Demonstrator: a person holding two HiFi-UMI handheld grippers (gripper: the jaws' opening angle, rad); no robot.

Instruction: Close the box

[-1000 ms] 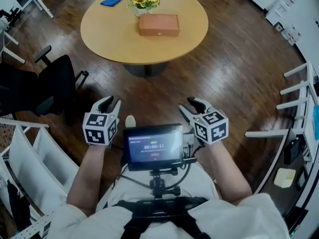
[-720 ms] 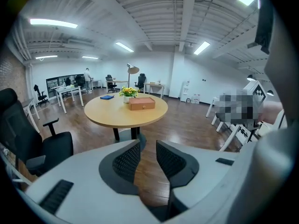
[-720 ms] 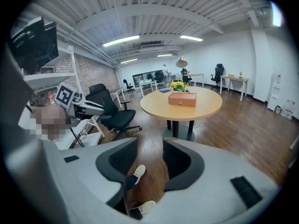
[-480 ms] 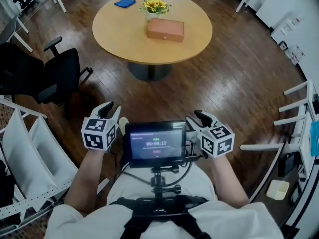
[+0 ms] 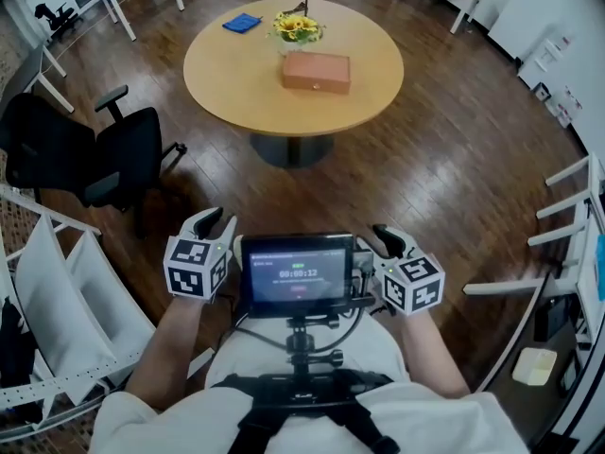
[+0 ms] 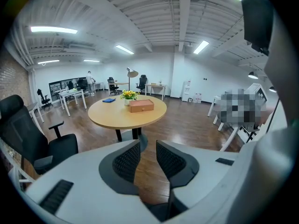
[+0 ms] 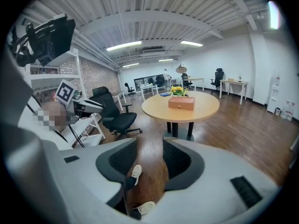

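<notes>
The brown box (image 5: 316,72) lies flat on the round wooden table (image 5: 246,74), lid down, beside a pot of yellow flowers (image 5: 296,28). It also shows far off as the box (image 6: 141,106) in the left gripper view and the box (image 7: 181,102) in the right gripper view. My left gripper (image 5: 213,220) and right gripper (image 5: 386,237) hang close to my body, well short of the table, on either side of a small screen (image 5: 298,274). Left gripper (image 6: 147,146) and right gripper (image 7: 149,146) stand open, with only floor between the jaws.
A blue cloth (image 5: 243,23) lies on the table's far left. A black office chair (image 5: 76,154) stands to my left, white racks (image 5: 57,291) beyond it. White table frames (image 5: 567,225) line the right. Dark wooden floor stretches between me and the table.
The table has shifted right and grown slightly smaller in the head view. Both grippers sit a little lower in the picture. Their jaws have not moved.
</notes>
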